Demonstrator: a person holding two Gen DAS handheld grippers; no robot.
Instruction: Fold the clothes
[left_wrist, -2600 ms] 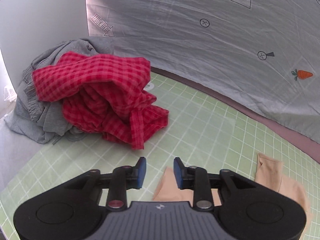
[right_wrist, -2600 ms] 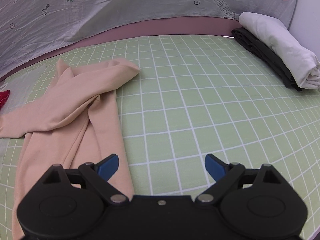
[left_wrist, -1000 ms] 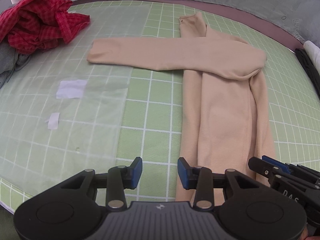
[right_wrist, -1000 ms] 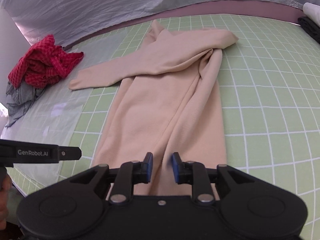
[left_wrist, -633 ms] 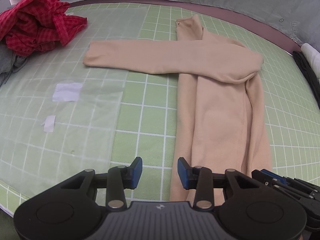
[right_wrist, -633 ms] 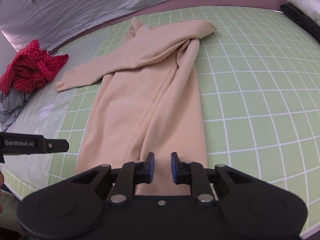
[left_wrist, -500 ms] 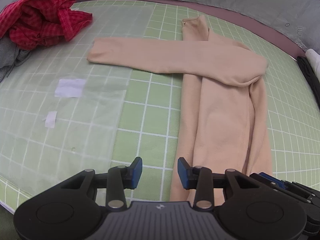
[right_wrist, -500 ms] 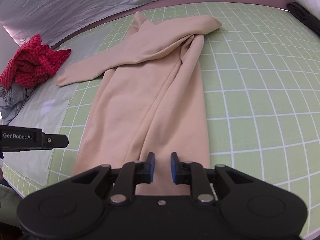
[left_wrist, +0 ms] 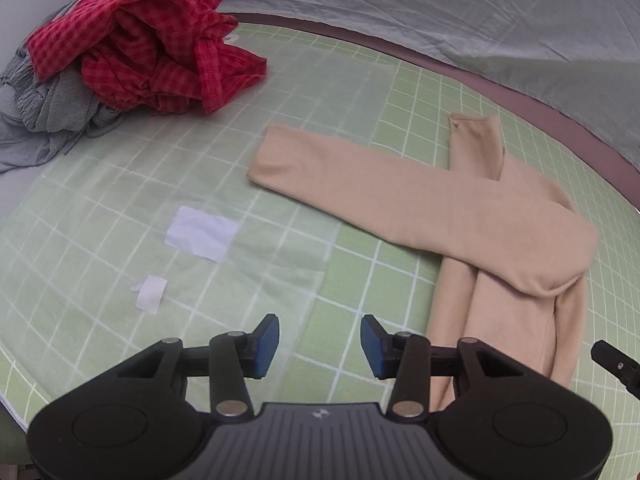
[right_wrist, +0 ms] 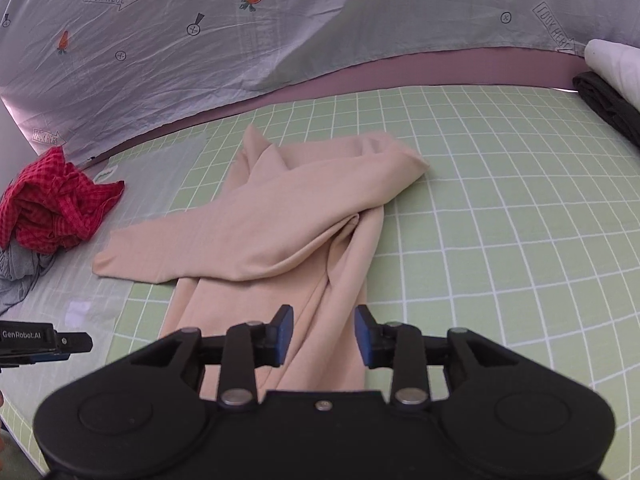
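Observation:
A beige long-sleeved garment (left_wrist: 492,232) lies on the green grid mat (left_wrist: 120,208), folded narrow with one sleeve laid across it pointing left. It also shows in the right wrist view (right_wrist: 280,232). My left gripper (left_wrist: 318,340) is open and empty above bare mat, left of the garment's body. My right gripper (right_wrist: 323,334) is open and empty, hovering over the garment's lower body. The left gripper's tip shows at the left edge of the right wrist view (right_wrist: 44,342).
A crumpled red checked garment (left_wrist: 152,40) lies on a grey one (left_wrist: 44,112) at the far left. Folded white (right_wrist: 616,64) and black (right_wrist: 608,104) clothes sit far right. White tape pieces (left_wrist: 202,232) are stuck on the mat. A grey printed sheet (right_wrist: 240,32) hangs behind.
Both grippers have moved forward along the garment toward the crossed sleeve, and the left one has turned left. The right jaws have opened wider. The garment has not moved.

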